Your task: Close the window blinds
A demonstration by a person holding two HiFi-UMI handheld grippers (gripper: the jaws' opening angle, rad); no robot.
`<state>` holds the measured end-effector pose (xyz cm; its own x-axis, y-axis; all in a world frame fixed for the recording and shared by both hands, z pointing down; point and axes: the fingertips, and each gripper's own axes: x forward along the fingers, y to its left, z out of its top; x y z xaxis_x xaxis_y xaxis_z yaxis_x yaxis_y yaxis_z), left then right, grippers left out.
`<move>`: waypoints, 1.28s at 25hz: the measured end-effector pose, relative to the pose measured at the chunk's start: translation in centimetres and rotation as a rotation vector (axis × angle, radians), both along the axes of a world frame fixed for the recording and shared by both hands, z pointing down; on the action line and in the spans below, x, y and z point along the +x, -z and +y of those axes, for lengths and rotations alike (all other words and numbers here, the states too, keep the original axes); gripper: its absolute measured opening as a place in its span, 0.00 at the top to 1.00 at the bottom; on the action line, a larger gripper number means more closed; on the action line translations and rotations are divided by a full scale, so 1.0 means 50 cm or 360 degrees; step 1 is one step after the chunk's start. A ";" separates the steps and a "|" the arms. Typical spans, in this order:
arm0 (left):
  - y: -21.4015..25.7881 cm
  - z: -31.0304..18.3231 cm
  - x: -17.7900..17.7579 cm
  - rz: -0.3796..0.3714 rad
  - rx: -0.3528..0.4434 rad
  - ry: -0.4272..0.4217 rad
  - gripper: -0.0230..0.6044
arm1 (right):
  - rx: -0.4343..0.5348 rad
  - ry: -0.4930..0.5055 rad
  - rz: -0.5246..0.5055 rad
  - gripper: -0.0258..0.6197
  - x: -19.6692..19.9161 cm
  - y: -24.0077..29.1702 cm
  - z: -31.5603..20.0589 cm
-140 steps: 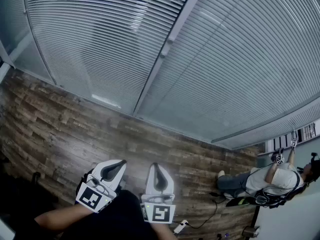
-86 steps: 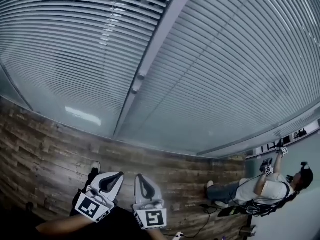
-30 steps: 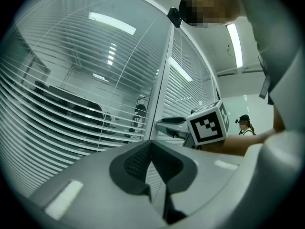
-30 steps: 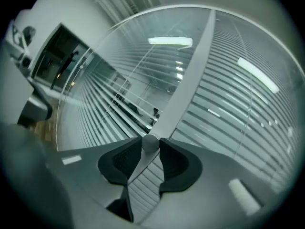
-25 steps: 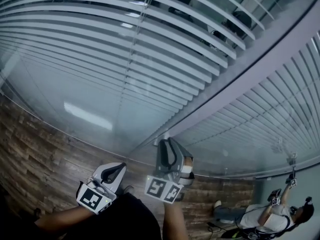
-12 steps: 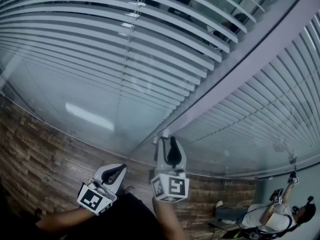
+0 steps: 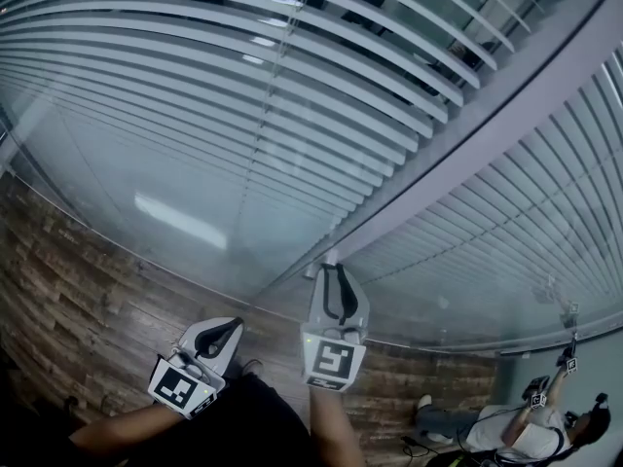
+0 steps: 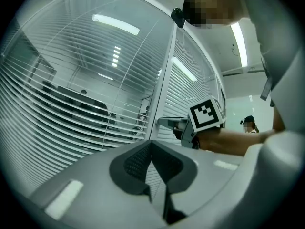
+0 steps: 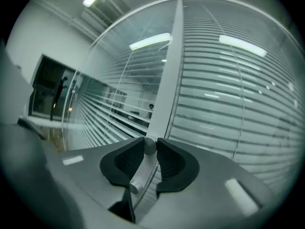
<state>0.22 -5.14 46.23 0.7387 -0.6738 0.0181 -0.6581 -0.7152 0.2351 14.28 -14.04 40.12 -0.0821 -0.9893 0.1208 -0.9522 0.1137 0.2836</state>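
While the window blinds (image 7: 243,95) hang behind the glass wall (image 7: 146,222) with their slats tilted open, a pale frame post (image 7: 506,125) splits them in two. The right tool (image 7: 333,270) reaches up to that post, and its jaws have just been closing onto a small round knob (image 9: 150,146), with a pad touching each side. The left tool (image 7: 234,327) hangs lower, well apart from the post, its jaws together on nothing.

Closed hand-held gripper (image 8: 151,147) before blinds (image 8: 71,118)
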 end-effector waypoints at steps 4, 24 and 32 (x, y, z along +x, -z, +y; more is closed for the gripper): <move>0.001 0.001 -0.001 -0.0003 0.0007 0.0001 0.97 | -0.0066 0.0026 0.0469 0.83 -0.012 -0.007 -0.003; -0.016 0.014 0.033 -0.0036 0.0018 -0.0052 0.97 | -0.0032 0.0057 -0.0346 0.73 -0.003 -0.036 0.010; -0.012 0.003 0.034 -0.0052 0.0054 -0.0039 0.97 | -0.0008 -0.0067 -0.0530 0.73 0.002 -0.048 -0.008</move>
<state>1.91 -4.97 46.84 0.7544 -0.6561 0.0199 -0.6473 -0.7385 0.1889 14.40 -14.45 42.50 -0.0771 -0.9921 0.0992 -0.9964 0.0730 -0.0443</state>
